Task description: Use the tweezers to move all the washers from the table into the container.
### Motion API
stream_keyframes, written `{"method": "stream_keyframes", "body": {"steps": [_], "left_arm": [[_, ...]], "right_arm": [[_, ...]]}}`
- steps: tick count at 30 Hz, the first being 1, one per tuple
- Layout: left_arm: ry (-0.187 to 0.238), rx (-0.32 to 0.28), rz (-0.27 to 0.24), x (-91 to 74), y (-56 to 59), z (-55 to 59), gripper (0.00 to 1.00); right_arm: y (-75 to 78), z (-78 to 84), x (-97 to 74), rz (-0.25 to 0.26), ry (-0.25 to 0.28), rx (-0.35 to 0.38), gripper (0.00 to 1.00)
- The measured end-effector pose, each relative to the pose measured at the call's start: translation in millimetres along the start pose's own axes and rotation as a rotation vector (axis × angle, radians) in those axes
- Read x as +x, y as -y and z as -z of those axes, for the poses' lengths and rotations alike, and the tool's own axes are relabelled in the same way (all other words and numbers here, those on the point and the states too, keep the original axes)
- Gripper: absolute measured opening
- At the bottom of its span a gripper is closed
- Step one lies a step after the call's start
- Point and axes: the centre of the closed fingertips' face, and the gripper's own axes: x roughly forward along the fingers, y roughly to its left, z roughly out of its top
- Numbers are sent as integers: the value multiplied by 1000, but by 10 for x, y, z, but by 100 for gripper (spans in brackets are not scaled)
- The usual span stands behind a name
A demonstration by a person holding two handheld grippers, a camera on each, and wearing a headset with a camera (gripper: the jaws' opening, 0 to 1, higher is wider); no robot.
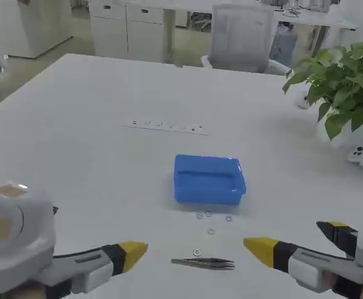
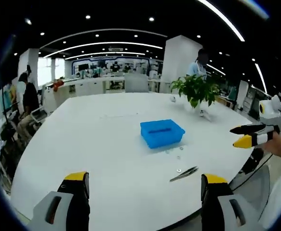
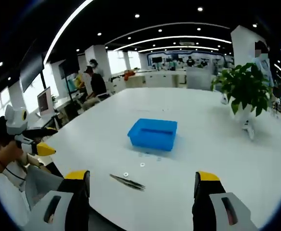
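Pointing across a white table point(image 2: 106, 125), the left gripper point(image 2: 144, 178) holds its two yellow-tipped jaws spread wide and empty in the left gripper view. One pair of tweezers point(image 2: 183, 173) lies flat near the table's near edge. One blue container point(image 2: 162, 133) sits farther off, and small washers point(image 2: 179, 170) are scattered between the two, too small to count from this angle. The right gripper point(image 2: 240, 135) enters from the right, held in a hand point(image 2: 280, 147), its jaws also apart. A potted plant point(image 2: 195, 90) stands at the far right, well apart from the container.

In the right gripper view that gripper's own jaws stand wide open around nothing. The tweezers lie between them and the container, and two washers can be made out. The left gripper comes in from the left, off the table's edge.

The head view lets the washers be counted: five, all on the table outside the container. Three lie just near its near wall, one nearer, and one just beside the tweezers. The grippers flank the tweezers, apart from them. A socket strip point(image 1: 167, 126) is set in the table beyond the container, and a chair point(image 1: 242, 37) stands at the far edge.
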Motion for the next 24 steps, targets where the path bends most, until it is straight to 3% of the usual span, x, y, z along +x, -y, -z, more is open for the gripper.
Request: {"method": "stream_keyframes", "body": {"steps": [11, 20, 24], "left_arm": [[-34, 14, 12, 31, 23, 86, 97], [-26, 26, 8, 45, 17, 32, 97], [-27, 36, 5, 46, 12, 15, 96]], "right_arm": [[34, 33, -11, 17, -6, 5, 85], [79, 14, -15, 27, 4, 9, 83], [92, -35, -53, 36, 42, 23, 82]]}}
